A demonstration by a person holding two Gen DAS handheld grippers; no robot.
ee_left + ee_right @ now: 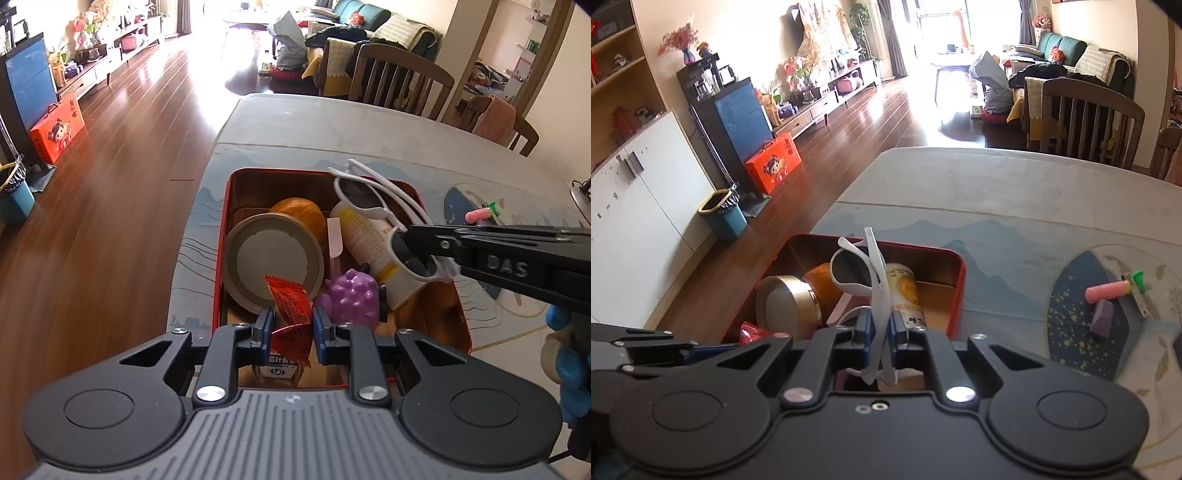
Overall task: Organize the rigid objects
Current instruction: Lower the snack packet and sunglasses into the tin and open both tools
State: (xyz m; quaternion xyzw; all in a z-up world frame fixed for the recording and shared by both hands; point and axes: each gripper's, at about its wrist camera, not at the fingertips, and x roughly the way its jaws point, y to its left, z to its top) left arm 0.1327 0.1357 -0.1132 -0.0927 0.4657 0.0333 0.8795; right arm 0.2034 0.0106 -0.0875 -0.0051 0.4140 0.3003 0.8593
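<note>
Over a red tin [466, 325] near the table's left edge, the right gripper [882, 325] pinches white sunglasses [862, 275]. The left gripper [291, 321], part open, straddles a red packet [291, 306] without clearly gripping it. The placing step seems in hand; next, lower and release the sunglasses into the tin.

In the tin [439, 295] on the table [332, 122], the jar [273, 262] lies left of the bottle [373, 251].

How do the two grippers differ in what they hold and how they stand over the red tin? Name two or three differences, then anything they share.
The left gripper has its jaws apart around a red sachet; the right gripper is shut on white sunglasses. The sachet is soft and crinkled; the sunglasses are rigid, sticking up past the fingers. The left gripper sits at the tin's near end, the right comes in from the side. Both hover above the red tin.
</note>
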